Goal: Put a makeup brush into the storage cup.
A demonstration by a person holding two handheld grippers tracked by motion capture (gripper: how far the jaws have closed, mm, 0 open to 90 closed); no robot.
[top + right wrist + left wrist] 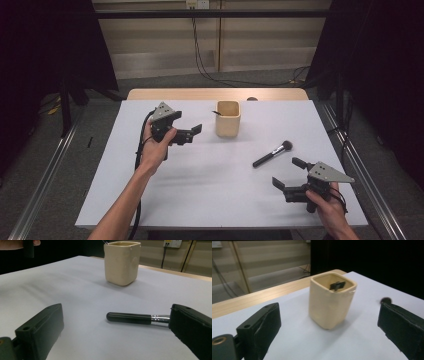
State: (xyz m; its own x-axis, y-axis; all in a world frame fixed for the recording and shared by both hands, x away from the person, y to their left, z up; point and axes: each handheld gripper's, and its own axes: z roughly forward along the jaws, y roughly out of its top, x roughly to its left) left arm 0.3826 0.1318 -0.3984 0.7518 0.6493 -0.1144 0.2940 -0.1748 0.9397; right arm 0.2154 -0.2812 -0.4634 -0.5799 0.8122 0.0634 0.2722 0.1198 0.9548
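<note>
White covering lies over the table, with a strip of bare wood along the far edge; grey floor, dark curtains at both sides and a pale panelled wall with hanging cables lie beyond. At the left, the left gripper is held above the surface, jaws spread wide and empty, pointed at the cup just to its right. Past the middle stands that cream square cup — upright, with a small dark object inside, too unclear to name. Further right, a makeup brush lies flat on the covering. The right gripper sits near its handle — jaws wide apart, gripping nothing.
</note>
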